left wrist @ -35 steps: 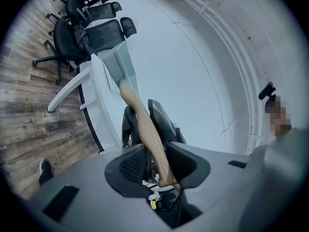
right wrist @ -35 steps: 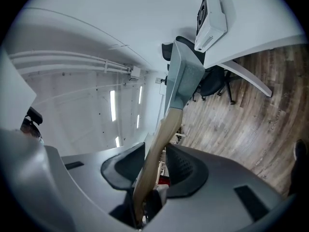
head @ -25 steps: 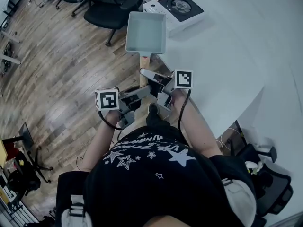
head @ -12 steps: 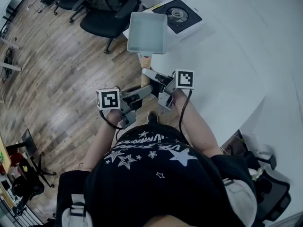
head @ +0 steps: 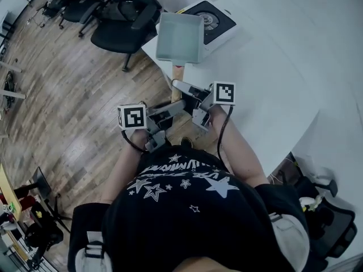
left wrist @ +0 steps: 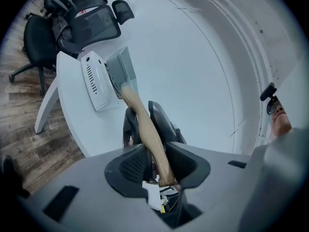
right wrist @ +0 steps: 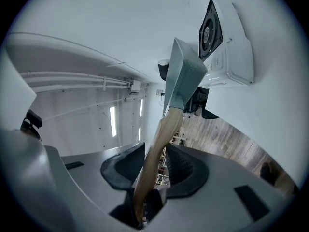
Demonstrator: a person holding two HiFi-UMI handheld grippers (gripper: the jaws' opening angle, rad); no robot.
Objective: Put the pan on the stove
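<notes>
Pan: a square, pale grey-green pan (head: 180,37) with a wooden handle (head: 177,73). You are holding it up at the corner of the white table (head: 272,67). Seen from above, its far side overlaps the stove's near corner.
Stove: a white single-burner stove (head: 218,16) with a black top sits on the table just beyond the pan. Most of its round burner ring is uncovered.
Left gripper: your left gripper (left wrist: 153,161) has its jaws narrowed onto the handle, clamping it near the free end.
Right gripper: your right gripper (right wrist: 154,166) also pinches the handle between its pads, a little closer to the pan body.
Done so far: the pan is gripped with both tools and has reached the stove's edge.
Left to do: the pan looks not yet seated. It likely needs moving over the burner ring, lowering flat, and letting go.
Contact: no view shows whether the pan touches the stove.
Inside the pan: nothing is visible, only a bare, pale floor.
</notes>
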